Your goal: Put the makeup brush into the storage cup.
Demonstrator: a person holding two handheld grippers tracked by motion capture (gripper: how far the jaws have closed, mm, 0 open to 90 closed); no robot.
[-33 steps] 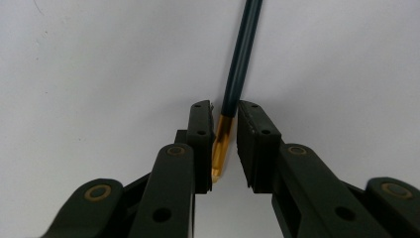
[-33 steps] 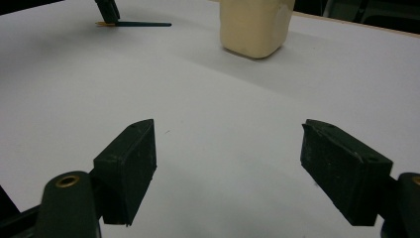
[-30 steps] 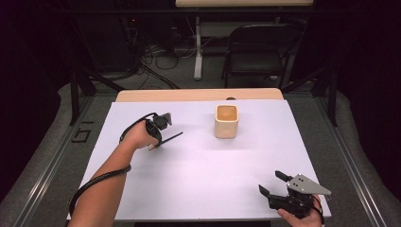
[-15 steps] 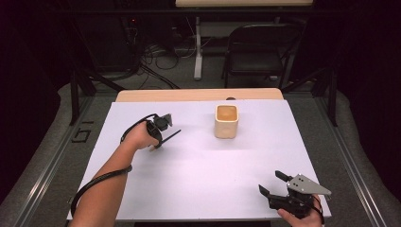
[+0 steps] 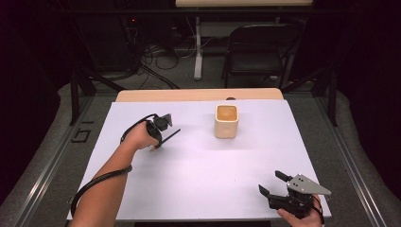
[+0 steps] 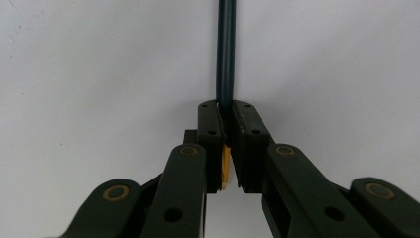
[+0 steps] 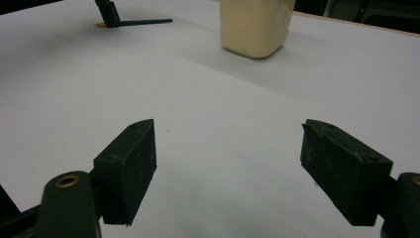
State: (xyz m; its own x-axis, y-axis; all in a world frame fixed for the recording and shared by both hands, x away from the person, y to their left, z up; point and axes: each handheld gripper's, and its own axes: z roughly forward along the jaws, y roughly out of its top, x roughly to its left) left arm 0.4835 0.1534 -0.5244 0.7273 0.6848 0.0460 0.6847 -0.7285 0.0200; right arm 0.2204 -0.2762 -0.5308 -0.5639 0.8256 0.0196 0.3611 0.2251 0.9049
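Note:
A thin dark pencil (image 5: 171, 135) with an orange end lies low over the white table sheet (image 5: 198, 184) at the left. My left gripper (image 5: 156, 141) is shut on it near that orange end. In the left gripper view the pencil (image 6: 226, 59) runs straight out from between the closed jaws of the left gripper (image 6: 226, 121). A cream square cup (image 5: 226, 121) stands upright at the back middle, to the right of the pencil. My right gripper (image 5: 270, 181) is open at the near right corner with nothing between its jaws. The right gripper (image 7: 228, 148) faces the cup (image 7: 255, 25) and the far pencil (image 7: 143, 22).
The white sheet covers a wooden table whose far edge (image 5: 189, 94) shows behind it. A dark chair (image 5: 255, 52) and floor cables (image 5: 161, 56) lie beyond the table. A cable (image 5: 94, 184) trails along the left forearm.

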